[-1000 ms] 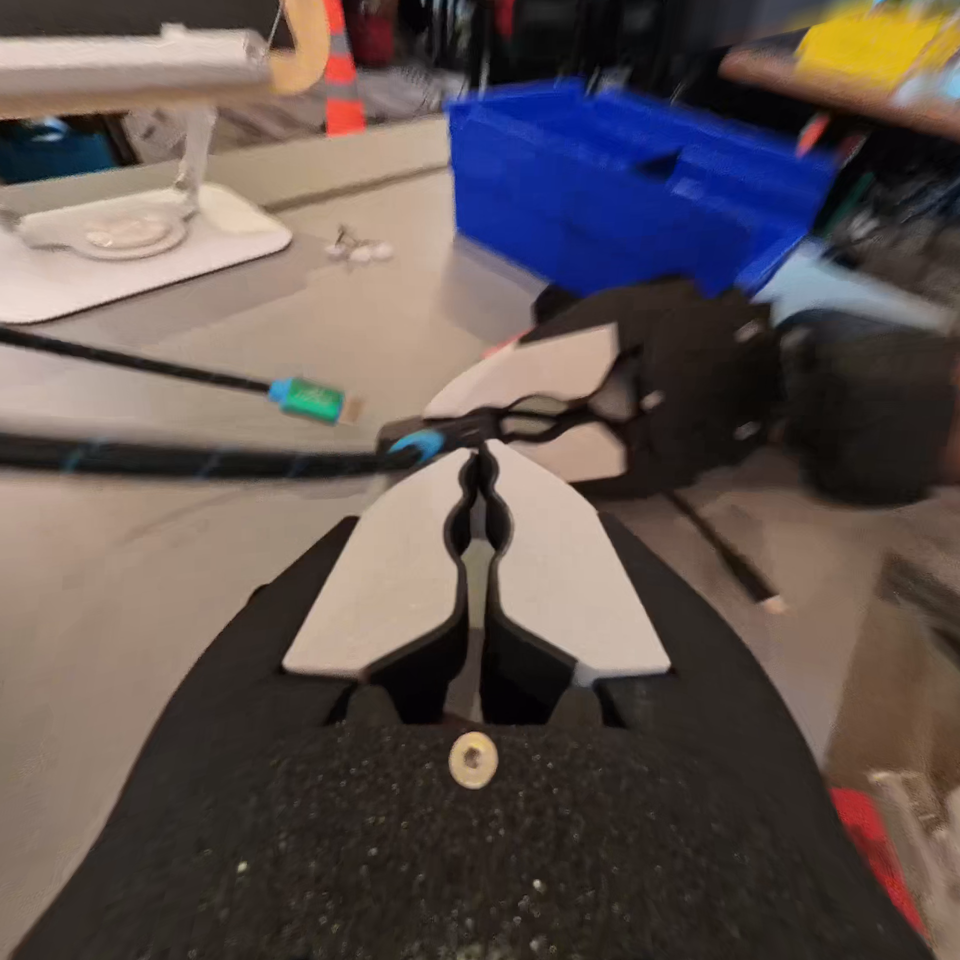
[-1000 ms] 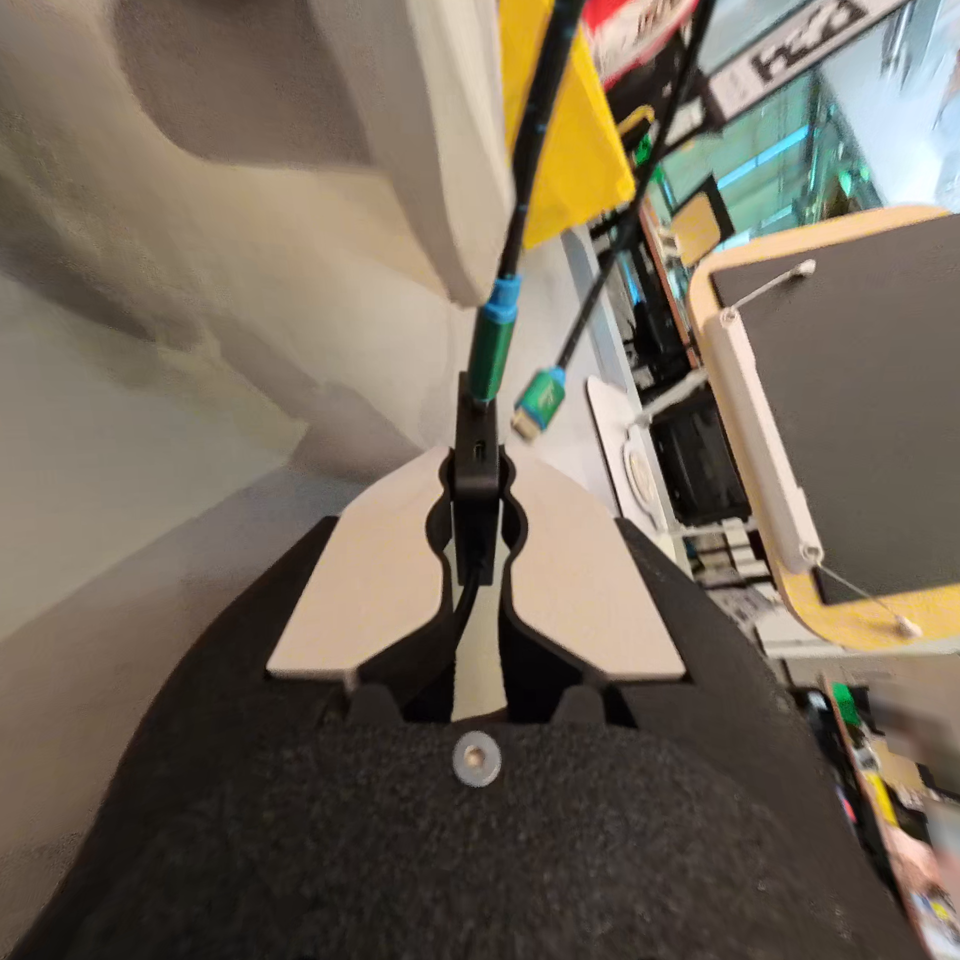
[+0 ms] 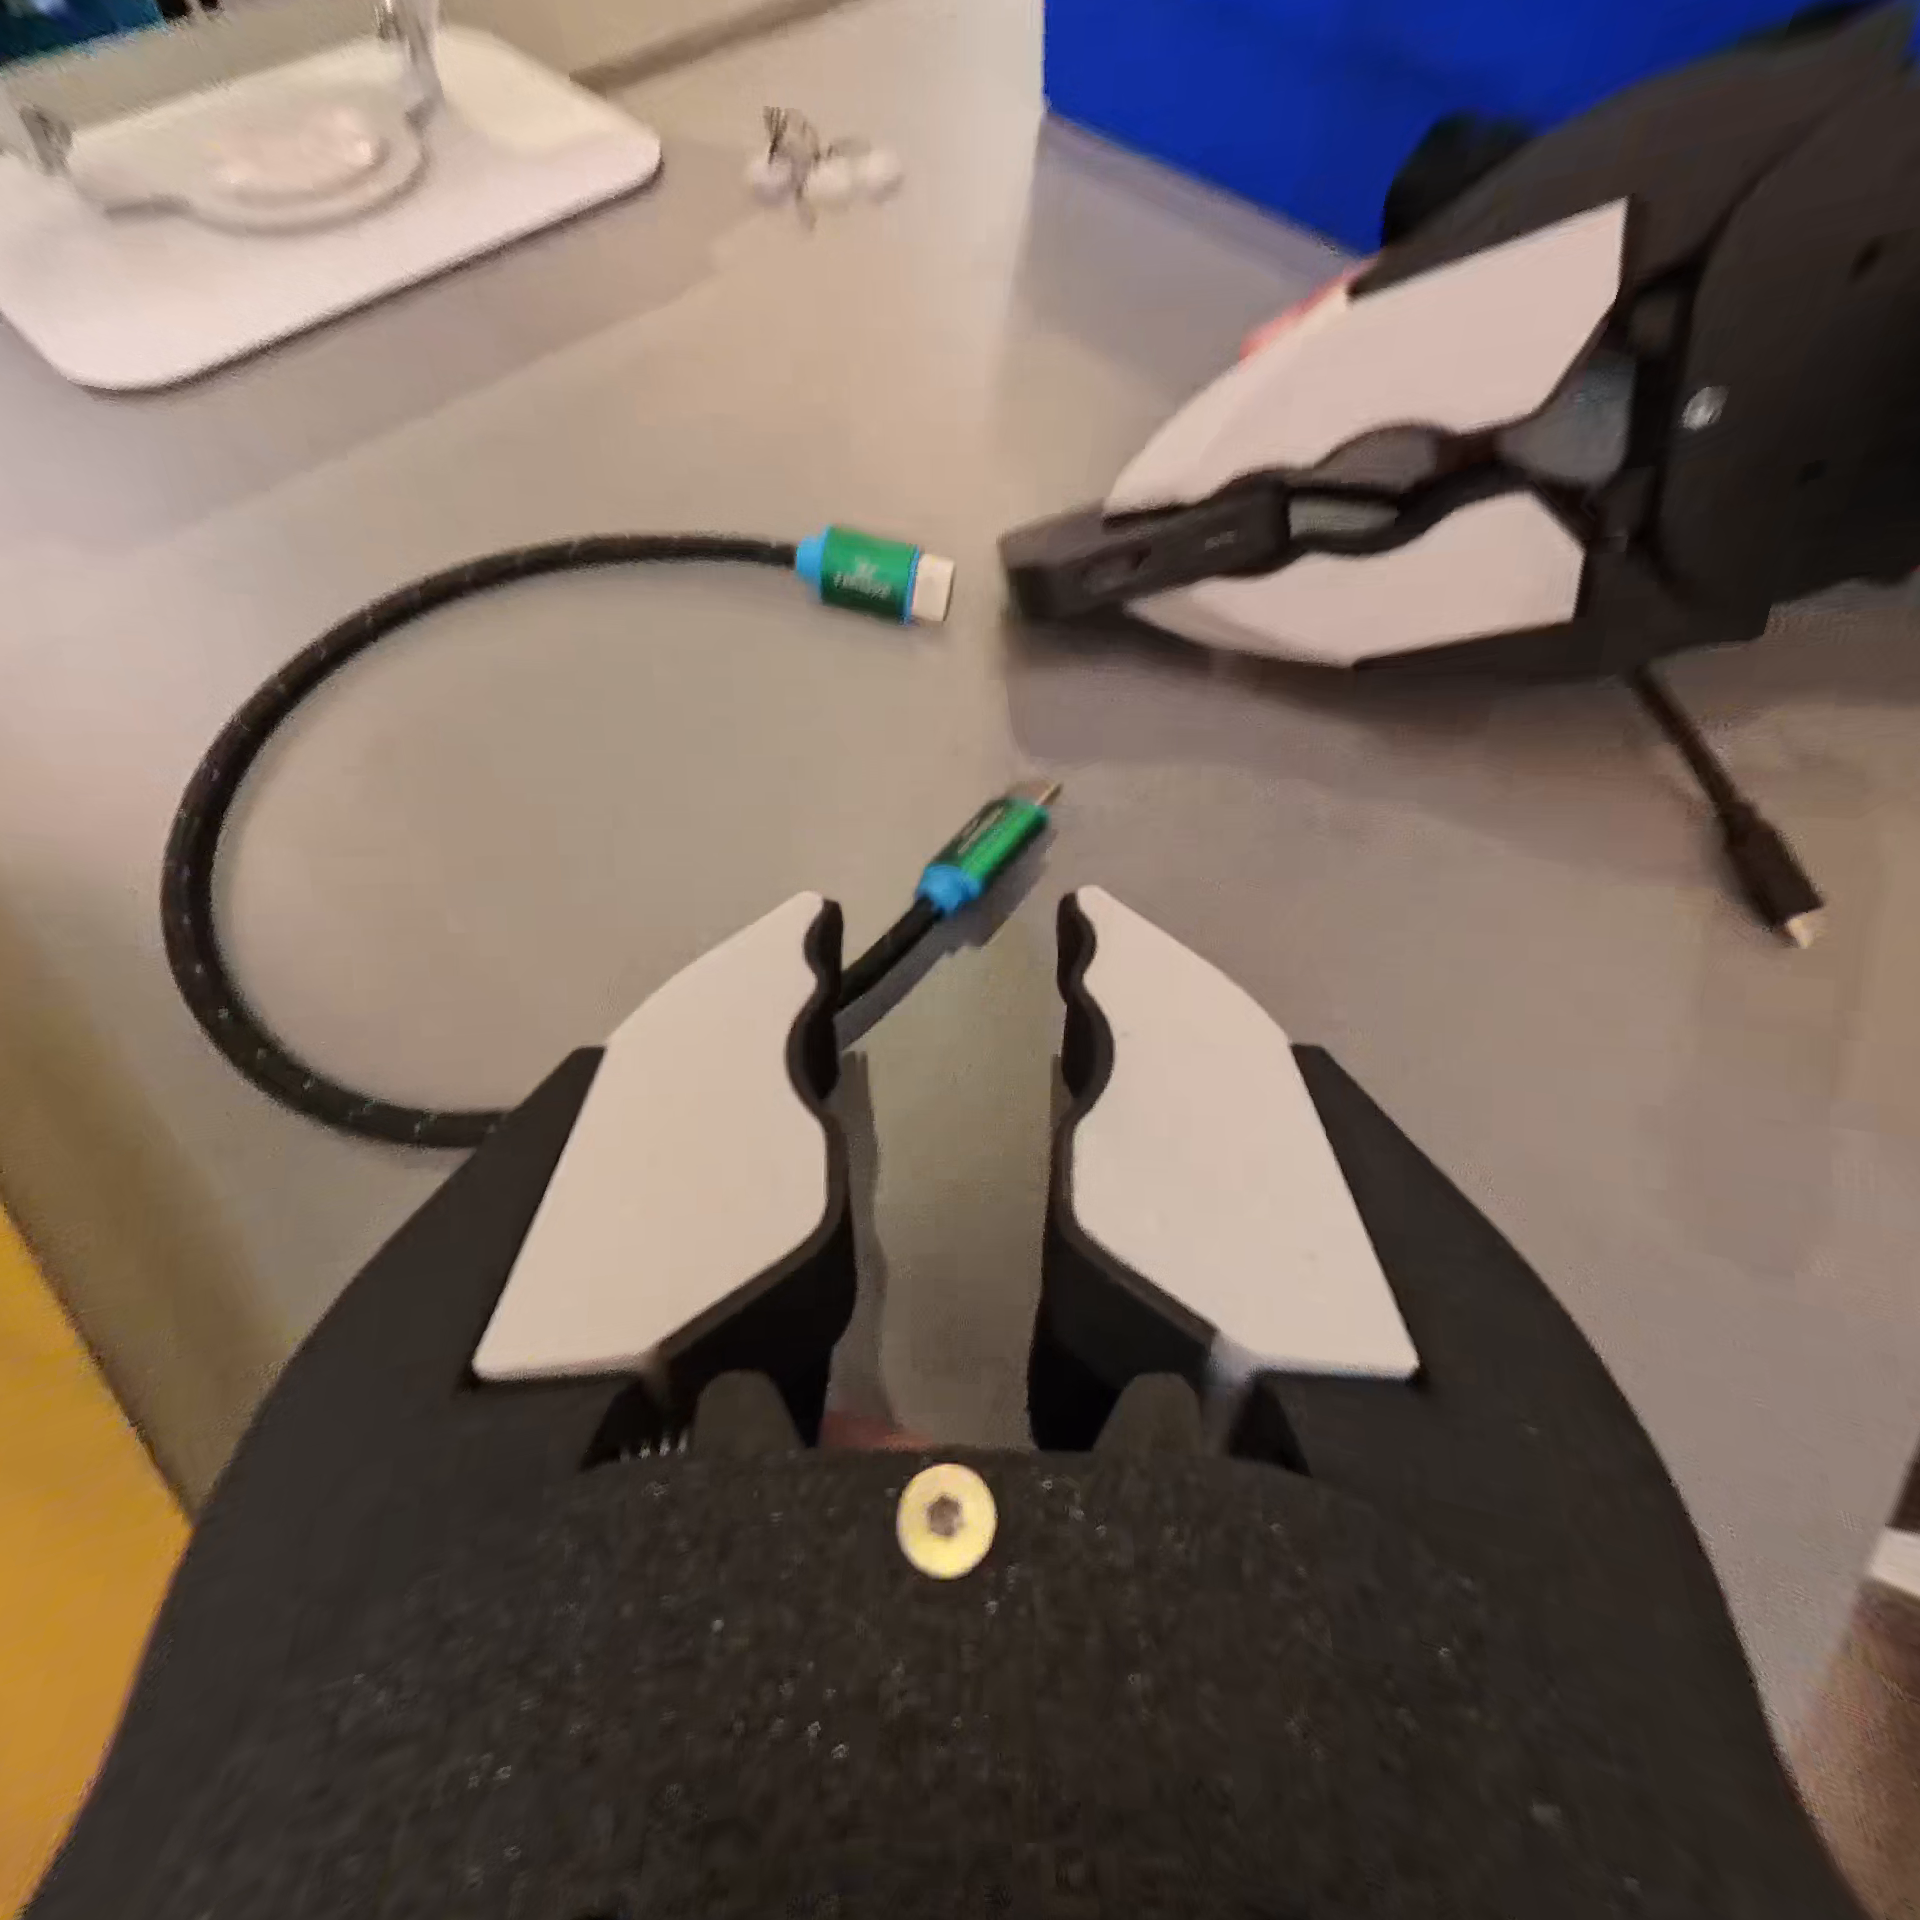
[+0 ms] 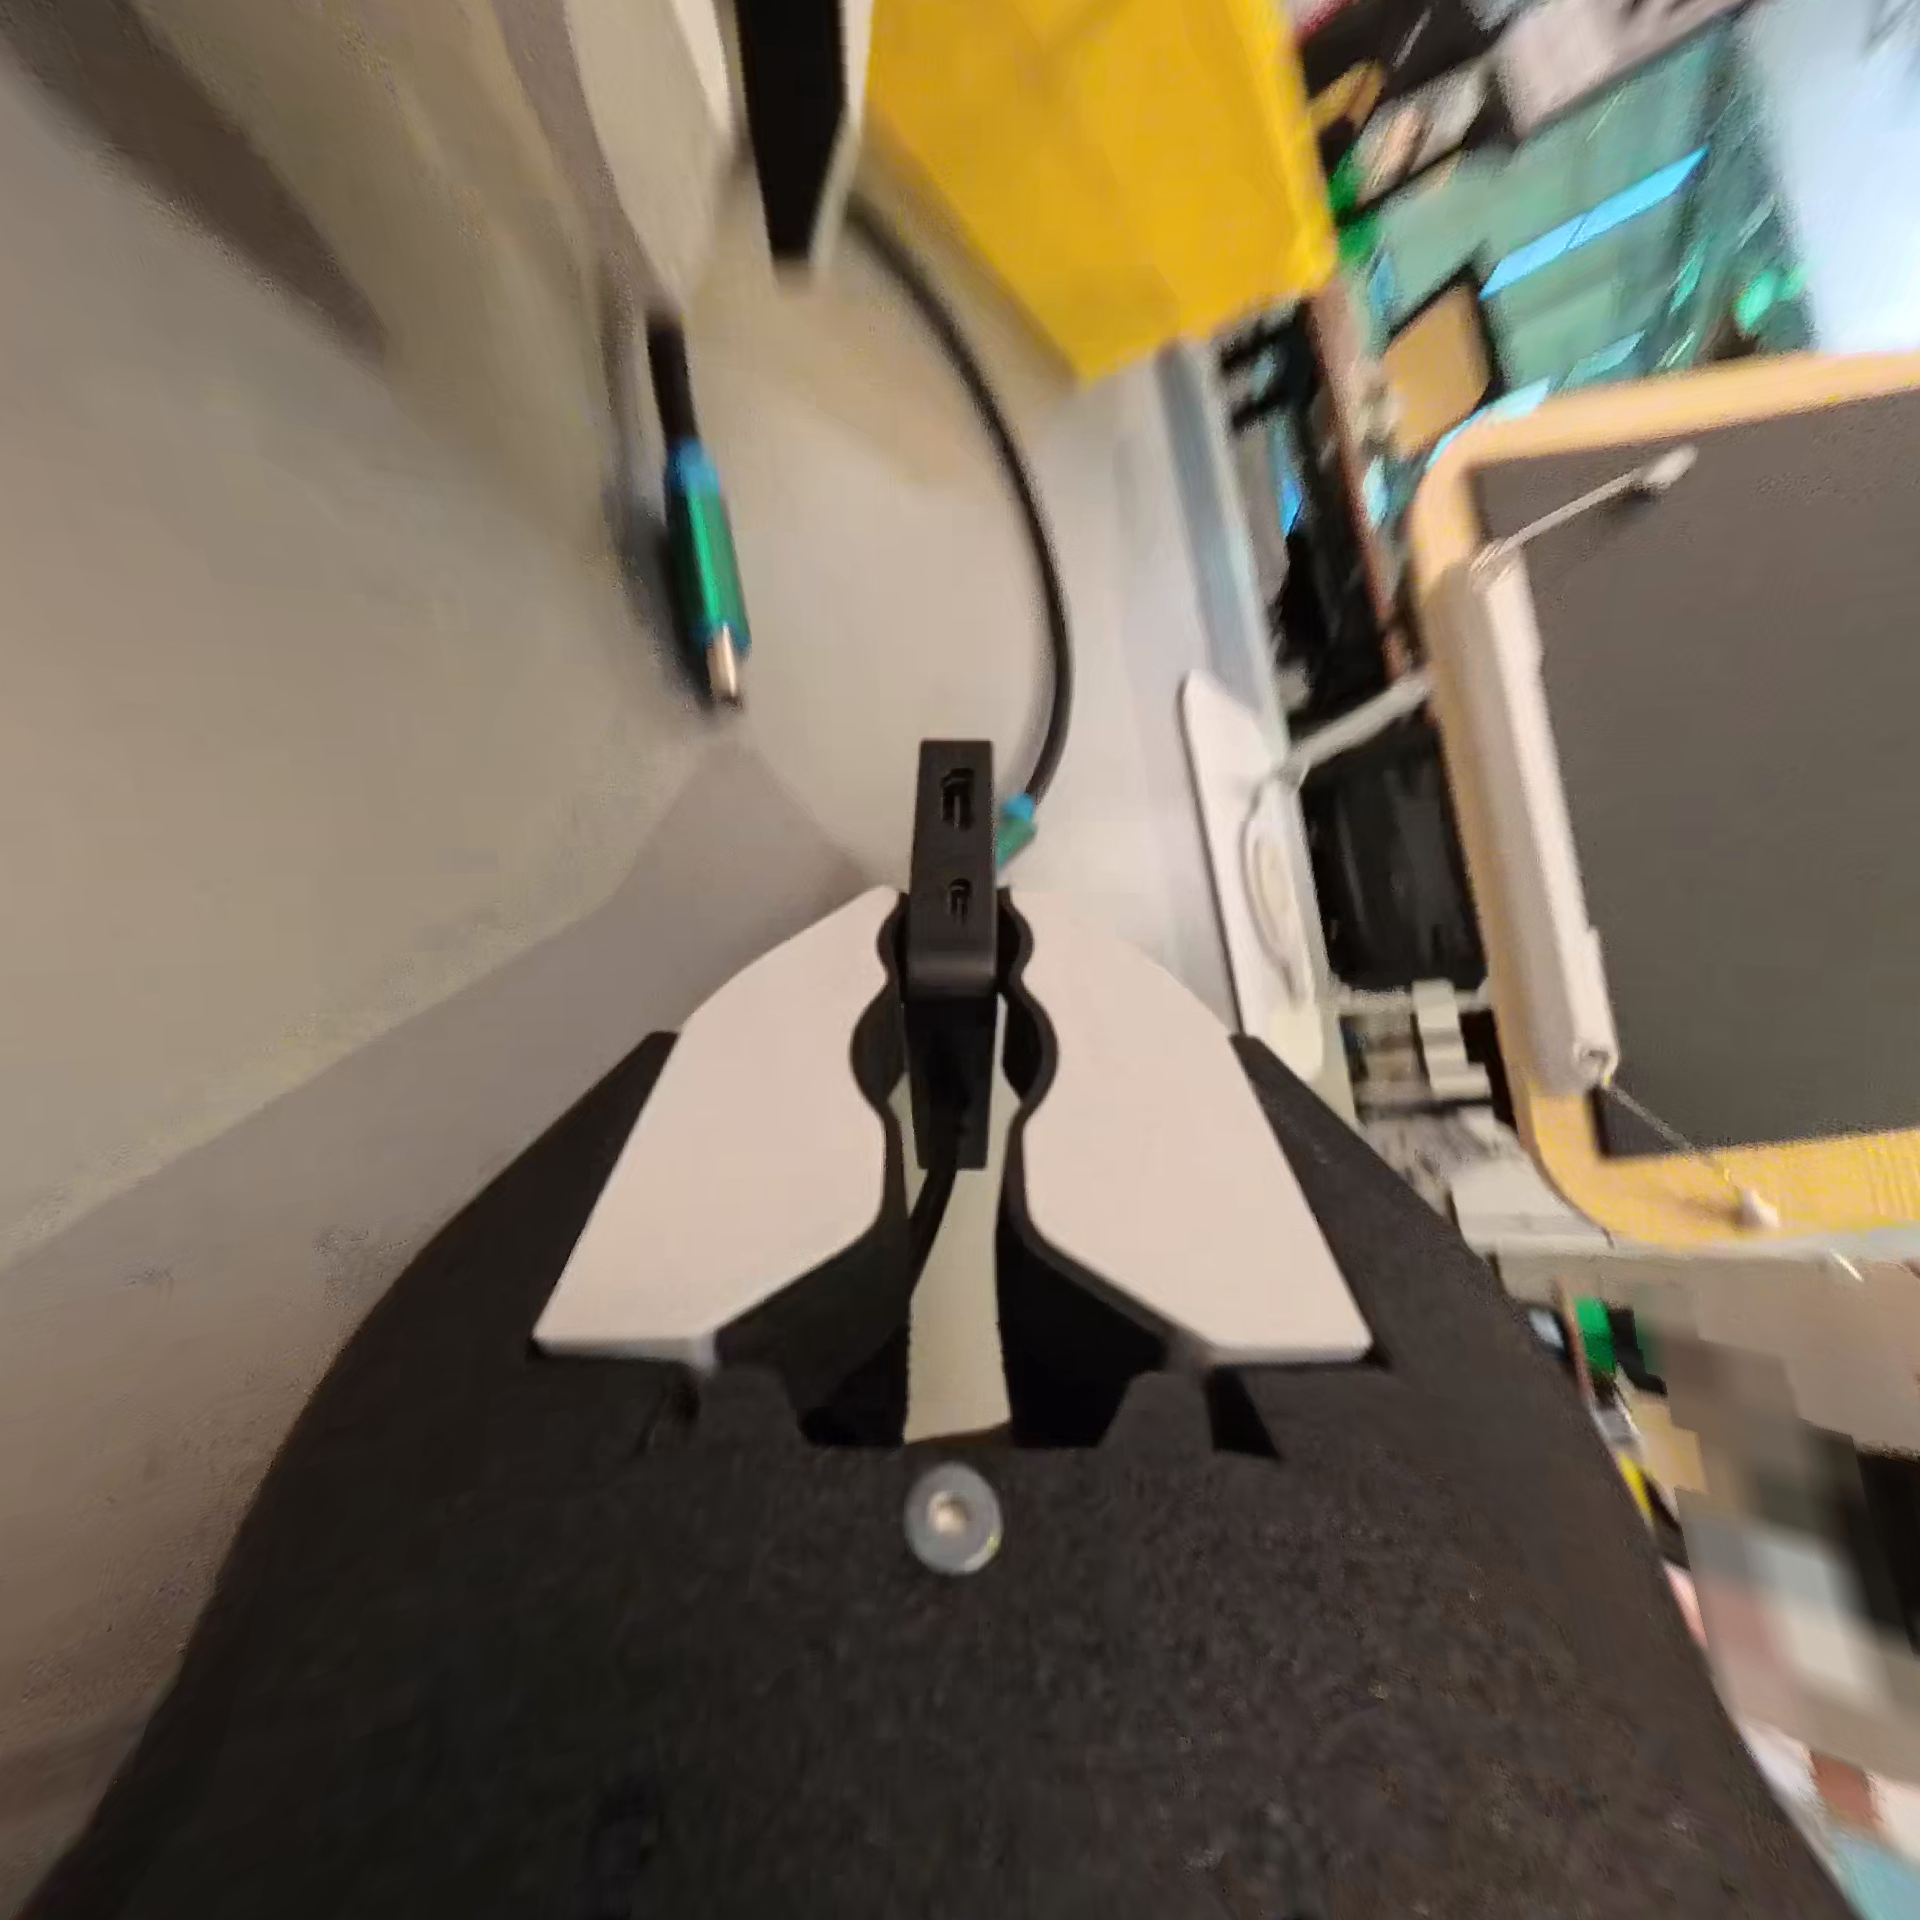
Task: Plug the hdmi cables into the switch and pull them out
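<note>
My left gripper [image 3: 948, 914] is open and empty, low over the grey table [image 3: 1351, 1039]. A green HDMI plug with a blue collar [image 3: 987, 847] lies on the table just beyond its fingertips, and its black cable runs past the left finger. A second green plug [image 3: 873, 577] lies farther off, pointing at the black switch [image 3: 1060, 566]. My right gripper [image 3: 1127, 556] is shut on the switch. In the right wrist view the gripper [image 4: 951, 914] holds the switch [image 4: 951, 821] on edge, ports showing and empty. One plug [image 4: 707, 582] lies to the left, the other [image 4: 1016, 831] peeks out behind the switch.
The switch's own thin black lead [image 3: 1756, 873] trails on the table to the right. A white stand base [image 3: 260, 208], small white bits [image 3: 821, 177] and a blue bin [image 3: 1247, 104] stand at the back. A yellow bin [image 4: 1091, 177] and a wood-rimmed black board [image 4: 1714, 779] show beyond.
The plug that sat in the switch is out and lies on the table. My left gripper has opened and drawn back. The right gripper still holds the switch.
</note>
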`<move>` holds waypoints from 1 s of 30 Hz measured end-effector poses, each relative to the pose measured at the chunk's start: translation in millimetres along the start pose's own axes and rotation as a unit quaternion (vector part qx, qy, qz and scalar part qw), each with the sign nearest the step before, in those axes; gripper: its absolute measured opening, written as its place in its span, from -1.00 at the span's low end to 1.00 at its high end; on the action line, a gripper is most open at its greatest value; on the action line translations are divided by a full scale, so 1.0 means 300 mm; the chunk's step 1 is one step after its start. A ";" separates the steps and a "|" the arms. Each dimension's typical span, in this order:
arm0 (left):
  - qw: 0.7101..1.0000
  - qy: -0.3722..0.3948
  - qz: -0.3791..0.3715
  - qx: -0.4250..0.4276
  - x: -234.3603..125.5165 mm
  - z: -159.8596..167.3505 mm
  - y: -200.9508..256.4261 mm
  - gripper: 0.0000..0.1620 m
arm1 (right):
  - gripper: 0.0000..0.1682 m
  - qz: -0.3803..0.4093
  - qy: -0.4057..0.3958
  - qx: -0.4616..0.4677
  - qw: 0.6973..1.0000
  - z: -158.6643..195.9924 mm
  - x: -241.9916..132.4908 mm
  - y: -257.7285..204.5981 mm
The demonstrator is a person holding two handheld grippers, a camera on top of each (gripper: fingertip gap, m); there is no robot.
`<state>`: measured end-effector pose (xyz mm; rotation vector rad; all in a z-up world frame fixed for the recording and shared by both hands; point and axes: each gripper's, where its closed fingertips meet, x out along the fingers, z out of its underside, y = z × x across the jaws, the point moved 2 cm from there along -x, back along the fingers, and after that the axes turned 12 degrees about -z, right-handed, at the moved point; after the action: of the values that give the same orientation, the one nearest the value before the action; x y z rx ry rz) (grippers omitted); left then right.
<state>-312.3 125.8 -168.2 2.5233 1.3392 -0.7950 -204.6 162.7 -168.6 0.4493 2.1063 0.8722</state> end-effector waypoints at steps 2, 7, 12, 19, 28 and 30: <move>0.999 -0.034 -0.009 0.014 0.019 0.028 -0.013 -0.51 | -0.85 0.010 -0.063 -0.030 0.998 0.046 0.011 0.008; 0.992 -0.090 -0.015 0.087 0.088 0.058 -0.029 -0.53 | -0.84 -0.002 -0.114 -0.044 0.993 0.066 0.007 0.010; 0.987 -0.103 0.032 0.122 0.096 0.058 0.018 -0.90 | -0.72 -0.064 -0.138 0.017 0.988 0.067 0.006 -0.029; 0.966 -0.047 -0.044 0.252 0.064 0.033 0.028 -0.93 | -0.61 -0.204 -0.005 0.205 0.957 -0.006 -0.039 -0.053; 0.941 0.084 -0.099 0.312 -0.063 -0.085 0.123 -0.93 | -0.45 -0.389 0.214 0.457 0.770 -0.208 -0.064 -0.044; 0.937 0.096 -0.114 0.316 -0.073 -0.095 0.135 -0.93 | -0.58 -0.413 0.242 0.475 0.738 -0.238 -0.069 -0.040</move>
<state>-278.9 97.8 -136.3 3.0236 1.6775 -1.2176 -248.1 111.7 -134.1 -0.3065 2.7216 -0.7528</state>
